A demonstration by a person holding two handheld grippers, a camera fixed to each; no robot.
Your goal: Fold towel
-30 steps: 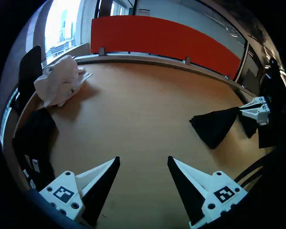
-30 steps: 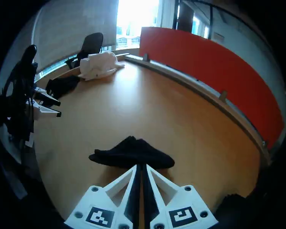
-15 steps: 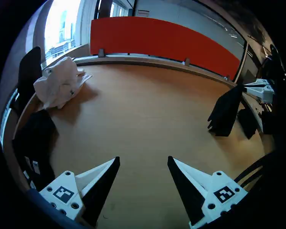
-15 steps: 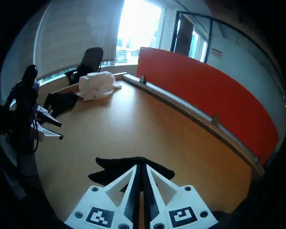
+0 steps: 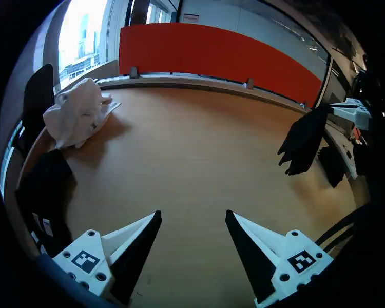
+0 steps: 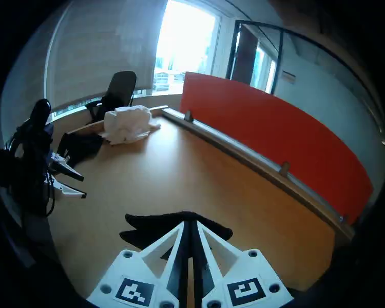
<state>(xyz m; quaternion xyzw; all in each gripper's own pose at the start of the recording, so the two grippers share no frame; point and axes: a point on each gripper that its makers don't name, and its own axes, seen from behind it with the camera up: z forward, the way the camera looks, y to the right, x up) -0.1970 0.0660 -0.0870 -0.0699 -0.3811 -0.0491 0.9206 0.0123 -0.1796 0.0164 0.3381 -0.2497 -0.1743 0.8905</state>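
A black towel (image 5: 303, 141) hangs in the air at the right of the left gripper view, pinched at its top corner by my right gripper (image 5: 354, 110). In the right gripper view that gripper (image 6: 191, 226) is shut on the towel (image 6: 156, 228), which spreads out just below the fingertips, above the wooden table (image 6: 182, 174). My left gripper (image 5: 192, 214) is open low over the table (image 5: 192, 149), with nothing between its fingers. It also appears held by a person at the left of the right gripper view, as the left gripper (image 6: 69, 182).
A crumpled white cloth pile (image 5: 79, 110) lies at the table's far left corner, with a black cloth pile (image 5: 46, 177) nearer. A red partition (image 5: 218, 54) runs along the far edge. A dark office chair (image 5: 38, 95) stands beyond the corner. Another dark cloth (image 5: 333, 164) lies at the right edge.
My right gripper has lifted the black towel off the table, and it now hangs free. My left gripper has stayed open in place.
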